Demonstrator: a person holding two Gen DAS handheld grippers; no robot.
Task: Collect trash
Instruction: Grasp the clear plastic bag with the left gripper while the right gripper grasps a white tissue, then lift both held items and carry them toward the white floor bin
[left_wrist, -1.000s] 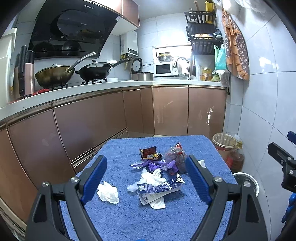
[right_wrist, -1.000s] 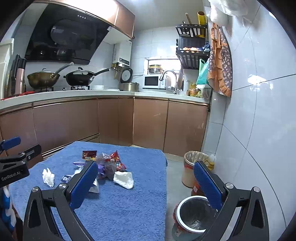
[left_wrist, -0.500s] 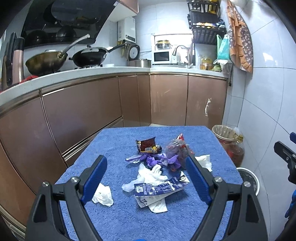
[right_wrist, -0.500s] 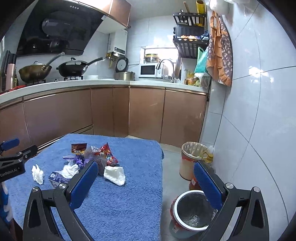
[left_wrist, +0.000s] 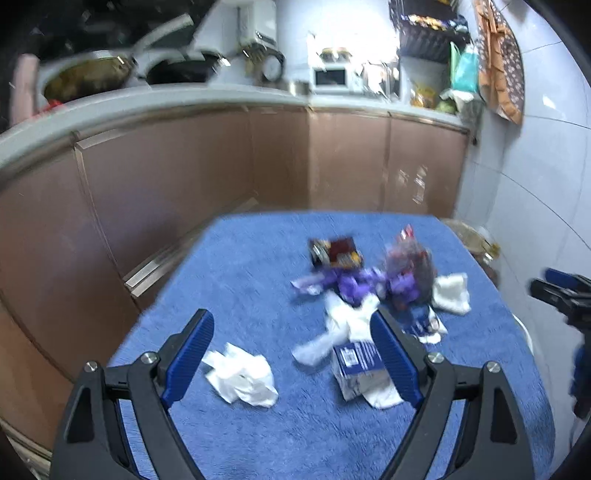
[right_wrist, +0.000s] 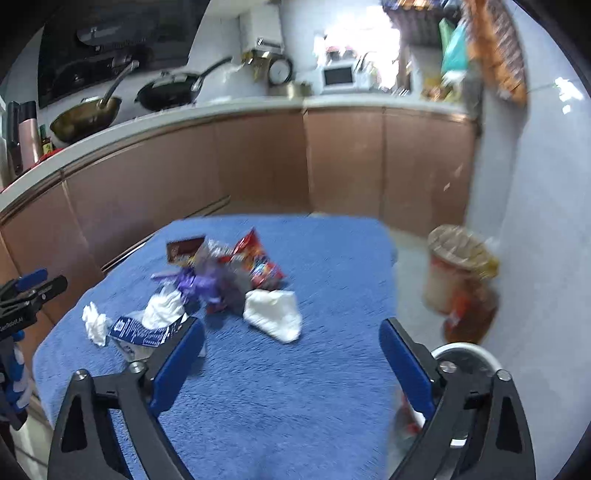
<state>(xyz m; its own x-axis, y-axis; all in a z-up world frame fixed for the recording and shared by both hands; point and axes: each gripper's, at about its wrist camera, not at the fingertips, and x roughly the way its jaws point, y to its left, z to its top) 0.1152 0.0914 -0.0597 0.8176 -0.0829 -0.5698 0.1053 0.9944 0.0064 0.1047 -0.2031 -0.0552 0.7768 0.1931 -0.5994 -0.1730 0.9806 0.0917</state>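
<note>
Blue-towelled surface (left_wrist: 258, 258) carries trash pile (left_wrist: 369, 288), nothing collected yet. Left tool (left_wrist: 291, 354) wide, empty, over white tissue (left_wrist: 240, 376); right tool (right_wrist: 291, 354) wide but closing, empty. Next: lower, pinch one piece. Only right view shows whole floor bins (right_wrist: 458, 266) (likely drop spot).

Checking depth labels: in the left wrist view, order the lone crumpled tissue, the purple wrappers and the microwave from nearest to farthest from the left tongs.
1. Lone crumpled tissue: on the blue cloth, between the left tongs, toward their left finger.
2. Purple wrappers: mid-table, in the trash pile.
3. Microwave: on the far counter.
</note>
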